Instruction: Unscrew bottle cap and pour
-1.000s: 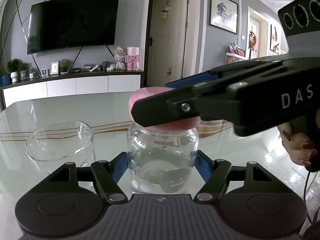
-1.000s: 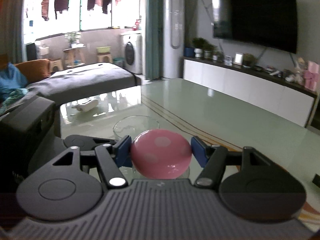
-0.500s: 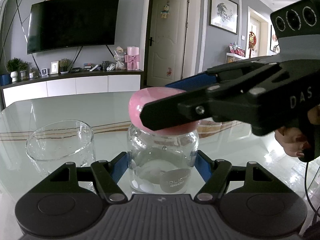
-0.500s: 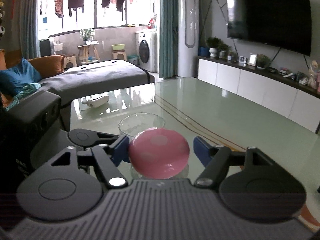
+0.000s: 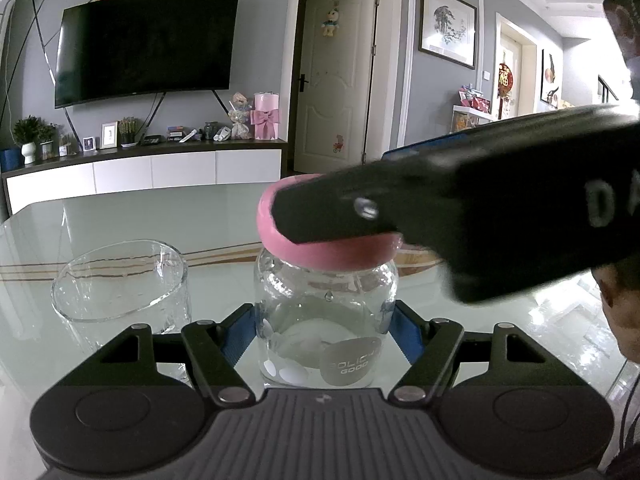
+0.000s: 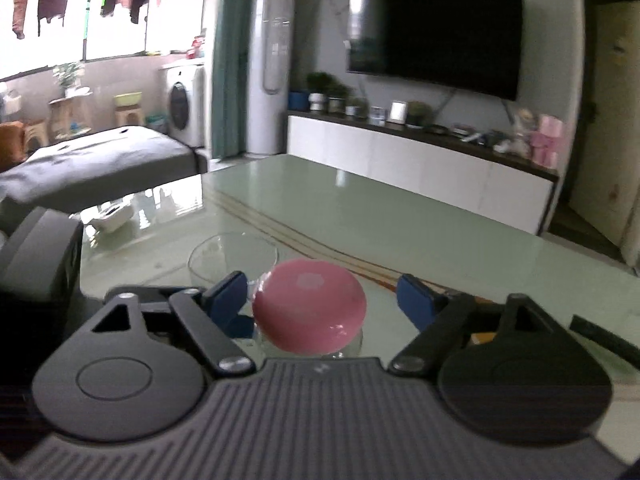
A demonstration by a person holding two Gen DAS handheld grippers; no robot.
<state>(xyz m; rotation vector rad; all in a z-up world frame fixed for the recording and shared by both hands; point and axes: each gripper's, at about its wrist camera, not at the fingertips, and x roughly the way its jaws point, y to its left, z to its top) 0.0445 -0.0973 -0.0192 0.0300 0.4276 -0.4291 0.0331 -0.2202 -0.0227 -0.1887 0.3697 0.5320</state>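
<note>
Left gripper clamped on clear glass bottle, steadying it; right gripper spread open around round pink cap, presumably regripping between turns.

Clear glass bottle, glossy pink cap
</note>
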